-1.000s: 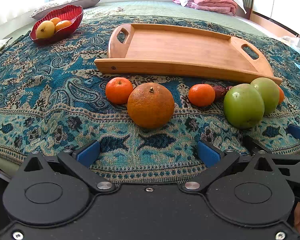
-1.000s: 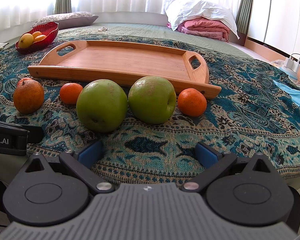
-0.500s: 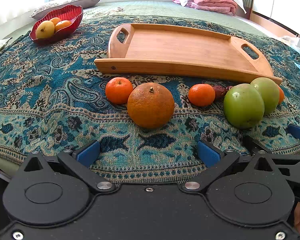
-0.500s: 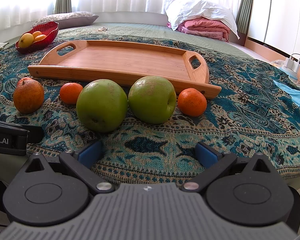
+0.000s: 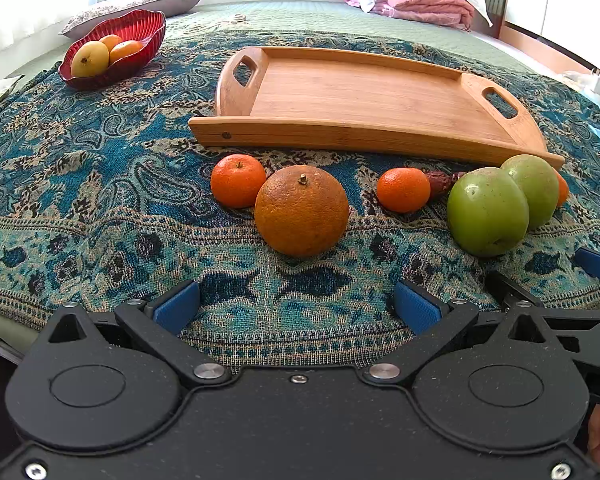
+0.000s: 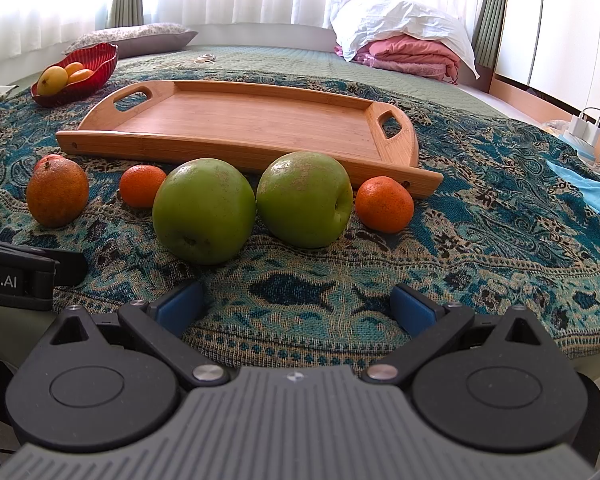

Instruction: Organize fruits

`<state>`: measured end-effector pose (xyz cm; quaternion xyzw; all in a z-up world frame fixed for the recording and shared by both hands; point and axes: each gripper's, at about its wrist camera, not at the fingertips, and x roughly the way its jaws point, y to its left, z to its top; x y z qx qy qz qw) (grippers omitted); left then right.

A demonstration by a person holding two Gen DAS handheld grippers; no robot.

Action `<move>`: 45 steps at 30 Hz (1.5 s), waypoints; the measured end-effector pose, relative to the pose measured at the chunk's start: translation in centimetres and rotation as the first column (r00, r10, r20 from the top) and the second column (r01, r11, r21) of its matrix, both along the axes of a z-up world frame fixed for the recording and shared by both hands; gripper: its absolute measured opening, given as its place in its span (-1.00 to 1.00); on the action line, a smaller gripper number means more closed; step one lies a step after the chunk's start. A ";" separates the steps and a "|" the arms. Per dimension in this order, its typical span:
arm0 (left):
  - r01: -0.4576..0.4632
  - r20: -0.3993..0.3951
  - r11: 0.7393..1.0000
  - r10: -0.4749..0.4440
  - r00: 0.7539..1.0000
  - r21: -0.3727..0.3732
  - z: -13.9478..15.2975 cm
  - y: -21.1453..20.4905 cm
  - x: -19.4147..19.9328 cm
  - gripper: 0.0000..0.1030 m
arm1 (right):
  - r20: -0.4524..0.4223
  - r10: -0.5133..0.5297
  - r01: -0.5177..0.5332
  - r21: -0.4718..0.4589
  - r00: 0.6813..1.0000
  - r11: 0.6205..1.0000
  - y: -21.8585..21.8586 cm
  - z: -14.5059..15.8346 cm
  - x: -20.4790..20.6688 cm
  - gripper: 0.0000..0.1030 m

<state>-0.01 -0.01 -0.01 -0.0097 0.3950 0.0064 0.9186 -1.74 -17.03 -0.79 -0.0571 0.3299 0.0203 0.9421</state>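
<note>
On the bed: a blue paisley blanket [image 5: 100, 160] carries a row of fruit in front of a wooden tray [image 5: 364, 96].
Tray: bare inside, handle cut-outs at both ends, long side facing the fruit.
Large orange: the large orange [image 5: 301, 210] sits straight ahead of the left gripper [image 5: 296, 306], stem up, touching or just beside a small mandarin [image 5: 238, 180] behind it to the left.
Middle mandarin: a second mandarin [image 5: 403, 189] lies between the large orange and the apples, with dark dates [image 5: 440, 182] just beside it.
Apples: two green apples, the left apple [image 6: 204, 211] and the right apple [image 6: 305, 199], sit side by side ahead of the right gripper [image 6: 296, 306], close together.
Right mandarin: a third mandarin [image 6: 385, 204] lies just right of the right apple, near the tray's corner.
Red bowl: a red bowl [image 5: 140, 28] holding yellow and orange fruit stands well apart, far left.
Left gripper fingers: spread wide, blue pads [image 5: 176, 307] apart, grasping nothing, short of the large orange.
Right gripper fingers: spread wide, grasping nothing, short of the apples.
Background: pillows and folded pink bedding [image 6: 412, 54] at the far end.
</note>
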 end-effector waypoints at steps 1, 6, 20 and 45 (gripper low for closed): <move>0.000 0.000 1.000 0.000 1.000 0.000 0.0 0.0 0.0 1.00 | 0.000 0.000 0.000 0.000 1.000 1.000 0.0 0.0 0.0 1.00; 0.000 -0.001 1.000 0.000 1.000 0.000 0.0 0.0 0.0 1.00 | 0.000 0.000 0.000 0.000 1.000 1.000 0.0 0.0 0.0 1.00; 0.000 -0.001 1.000 0.000 1.000 0.000 0.0 0.0 0.0 1.00 | 0.001 0.000 0.000 0.000 1.000 1.000 0.0 0.0 0.0 1.00; 0.009 0.043 1.000 -0.010 0.999 0.028 0.1 -0.3 -0.7 1.00 | 0.039 -0.006 0.005 0.008 0.999 1.000 -0.1 -0.3 -0.5 1.00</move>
